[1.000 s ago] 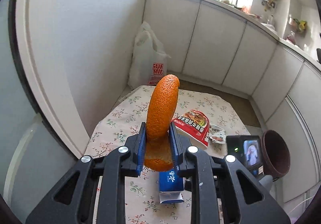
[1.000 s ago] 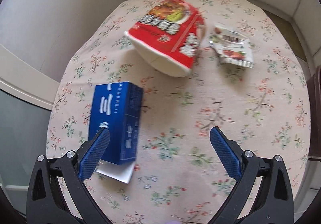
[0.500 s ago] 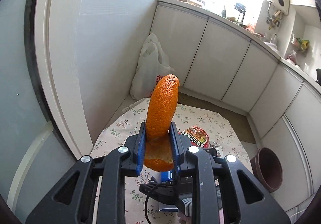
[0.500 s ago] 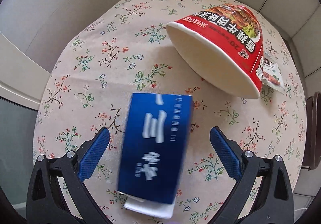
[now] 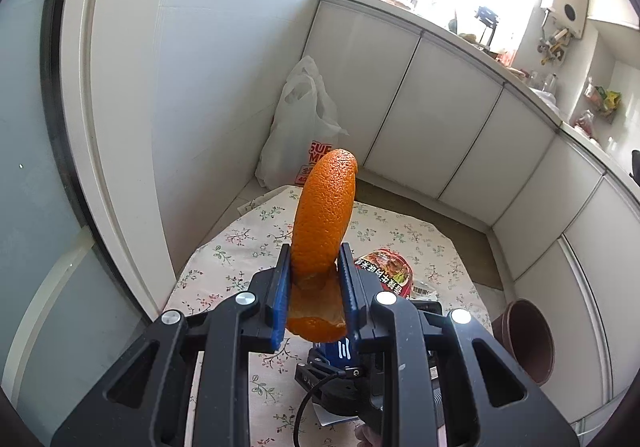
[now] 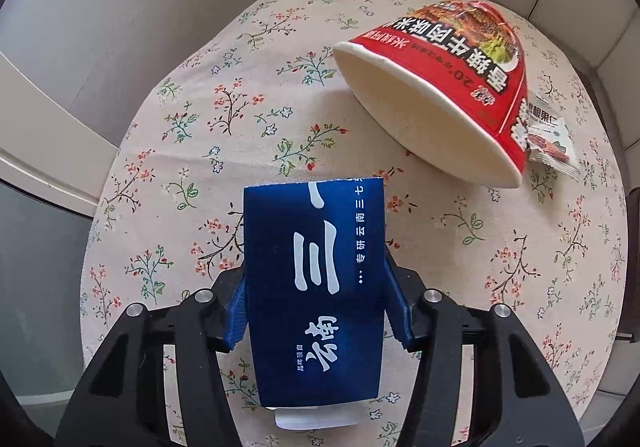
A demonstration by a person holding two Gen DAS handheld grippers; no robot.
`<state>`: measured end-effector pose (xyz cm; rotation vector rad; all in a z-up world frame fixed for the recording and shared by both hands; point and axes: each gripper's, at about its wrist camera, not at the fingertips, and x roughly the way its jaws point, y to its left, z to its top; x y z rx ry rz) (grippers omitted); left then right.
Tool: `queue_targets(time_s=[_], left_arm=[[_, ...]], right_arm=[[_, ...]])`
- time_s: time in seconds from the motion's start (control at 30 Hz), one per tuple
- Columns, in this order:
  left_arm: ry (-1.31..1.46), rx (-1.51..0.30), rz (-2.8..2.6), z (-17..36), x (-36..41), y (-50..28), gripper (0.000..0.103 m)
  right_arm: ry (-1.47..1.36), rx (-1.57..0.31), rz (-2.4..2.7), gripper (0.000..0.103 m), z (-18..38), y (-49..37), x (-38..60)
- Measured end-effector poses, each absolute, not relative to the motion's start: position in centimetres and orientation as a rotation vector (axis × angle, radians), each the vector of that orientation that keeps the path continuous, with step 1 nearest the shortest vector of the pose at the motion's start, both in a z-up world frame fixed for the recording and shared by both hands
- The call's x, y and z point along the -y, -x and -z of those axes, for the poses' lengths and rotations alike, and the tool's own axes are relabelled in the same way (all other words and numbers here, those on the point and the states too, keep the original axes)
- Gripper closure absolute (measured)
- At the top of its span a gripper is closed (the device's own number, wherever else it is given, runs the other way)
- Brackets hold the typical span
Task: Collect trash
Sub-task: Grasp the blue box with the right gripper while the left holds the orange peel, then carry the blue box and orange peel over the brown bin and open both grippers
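The left gripper (image 5: 314,283) is clamped on an orange peel (image 5: 326,215) standing up and curving away above the table (image 6: 520,255), while the right gripper's (image 6: 316,311) jaws are closing onto the blue box (image 6: 316,287), lying lengthwise between them, far end toward the red noodle cup (image 6: 448,87).

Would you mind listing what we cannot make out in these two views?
- Blue box, right wrist view: whether it holds anything; its sides are shut. The right gripper is closing around it.
- White slip, same view: mostly hidden beneath the box.
- Snack packet, same view: partly behind the red noodle bowl.
- Orange peel, left wrist view: its lower end, between the left gripper fingers.
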<state>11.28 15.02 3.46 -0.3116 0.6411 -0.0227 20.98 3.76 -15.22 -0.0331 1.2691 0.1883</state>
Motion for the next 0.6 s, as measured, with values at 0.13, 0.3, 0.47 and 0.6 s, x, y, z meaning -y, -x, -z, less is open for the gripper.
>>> queue_targets(time_s=[0.13,0.3,0.47,0.6], left_arm=[[0.294,-0.633,0.035,-3.5,-13.9,-11.3,0.080],[0.281,-0.634,0.056,-3.3,-12.1,-11.5,0.080],[0.251,-0.638,0.076,-2.9,-9.8,-11.8,0.080],[0.204,-0.661,0.094,-2.0,-7.6,-12.3,0.080]], right_arm=[[0.018,-1.200,-0.193,0.051,12.0,-20.2,-1.8],[-0.029,-1.083,-0.160,0.051,6.7,-19.8,3.3],[-0.077,-0.961,-0.056,0.051,1.4,-19.8,11.3],[-0.088,-0.888,0.068,0.051,-1.3,-19.6,18.8]])
